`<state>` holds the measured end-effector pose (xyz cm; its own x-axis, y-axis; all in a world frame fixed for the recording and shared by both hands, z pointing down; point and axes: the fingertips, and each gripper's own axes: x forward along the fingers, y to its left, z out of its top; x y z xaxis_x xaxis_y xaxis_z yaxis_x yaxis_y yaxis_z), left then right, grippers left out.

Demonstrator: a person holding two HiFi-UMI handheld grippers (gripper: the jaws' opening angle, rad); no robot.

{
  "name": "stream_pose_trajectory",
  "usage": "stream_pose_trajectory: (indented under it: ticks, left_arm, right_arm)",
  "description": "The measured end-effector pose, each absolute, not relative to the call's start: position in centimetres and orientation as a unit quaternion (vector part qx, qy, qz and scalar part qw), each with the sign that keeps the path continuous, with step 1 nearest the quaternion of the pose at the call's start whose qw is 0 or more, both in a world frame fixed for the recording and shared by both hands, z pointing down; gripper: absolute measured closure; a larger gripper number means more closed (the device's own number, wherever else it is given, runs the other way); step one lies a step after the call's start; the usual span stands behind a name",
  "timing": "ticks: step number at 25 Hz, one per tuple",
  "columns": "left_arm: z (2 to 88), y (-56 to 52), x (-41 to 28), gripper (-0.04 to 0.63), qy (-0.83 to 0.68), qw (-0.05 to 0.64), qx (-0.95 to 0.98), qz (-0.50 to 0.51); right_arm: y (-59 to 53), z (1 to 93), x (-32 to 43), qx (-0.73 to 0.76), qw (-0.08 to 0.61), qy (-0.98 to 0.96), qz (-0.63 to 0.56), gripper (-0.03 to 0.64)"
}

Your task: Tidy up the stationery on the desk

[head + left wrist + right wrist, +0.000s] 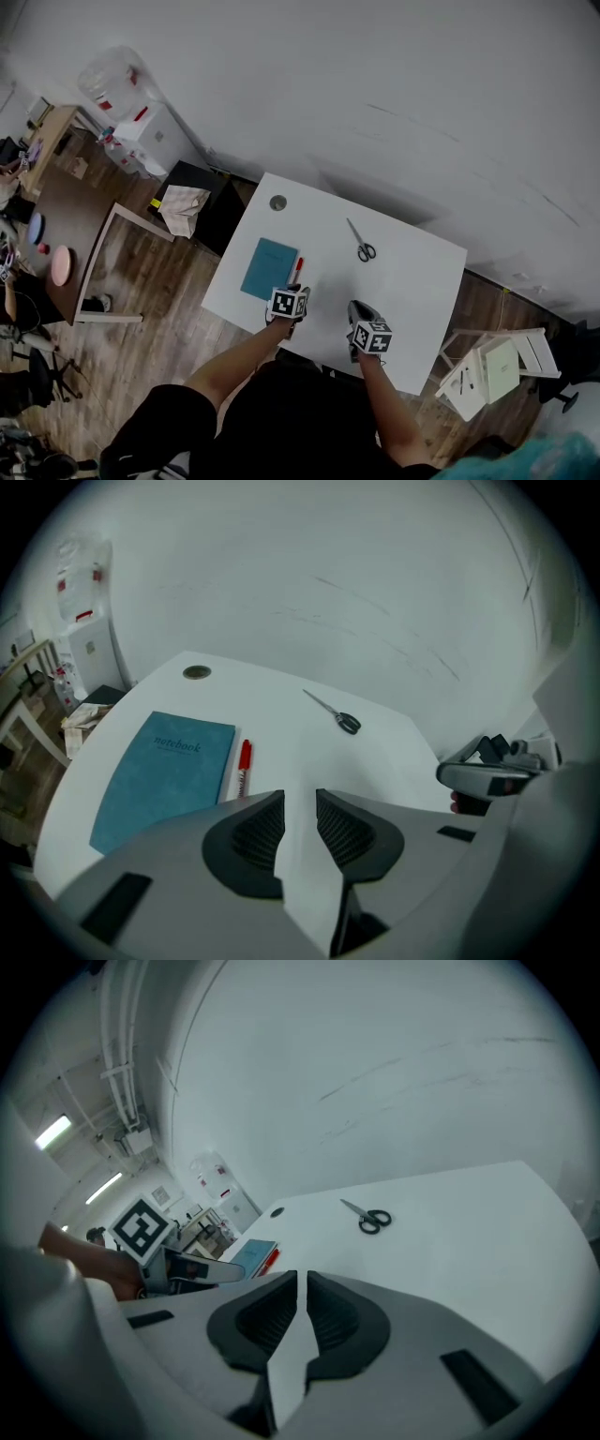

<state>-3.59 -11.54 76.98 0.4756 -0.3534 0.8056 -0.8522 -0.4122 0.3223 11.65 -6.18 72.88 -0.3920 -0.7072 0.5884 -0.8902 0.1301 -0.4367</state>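
Left hand-held gripper released, empty, right hand-held gripper seemingly barely parted, red pen beside notebook

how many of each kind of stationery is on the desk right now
notebook: 1
red pen: 1
scissors: 1
total: 3
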Motion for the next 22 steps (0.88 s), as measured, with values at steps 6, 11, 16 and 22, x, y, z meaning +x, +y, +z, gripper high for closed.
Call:
stream_pose_trajectory:
  ticks: [6, 11, 16, 22]
  left_arm:
    - [74.0, -7.2, -0.3, 0.575, -0.353, 0.384, 0.817, 0.247]
    - [72.4, -5.0, 0.4, 0.578, -0.355, 0.372, 0.827, 0.227]
    - [72.8, -3.8, 1.3, 0.578, -0.335, 0.366, 0.837, 0.232]
    - [73.4, -4.5, 1.1, 0.578, -0.317, 0.362, 0.843, 0.241]
  right_arm:
    - [-9.8, 72.3, 14.6, 0.510, 0.171, -0.775, 0.333, 0.566]
    - [-13.8, 73.1, 16.6, 0.518, 0.201, -0.771, 0.311, 0.566]
    - [-17.3, 74.6, 17.6, 0.532, 0.220, -0.754, 0.318, 0.565]
    - [-20.3, 77.2, 17.7, 0.511, 0.280, -0.756, 0.296, 0.506]
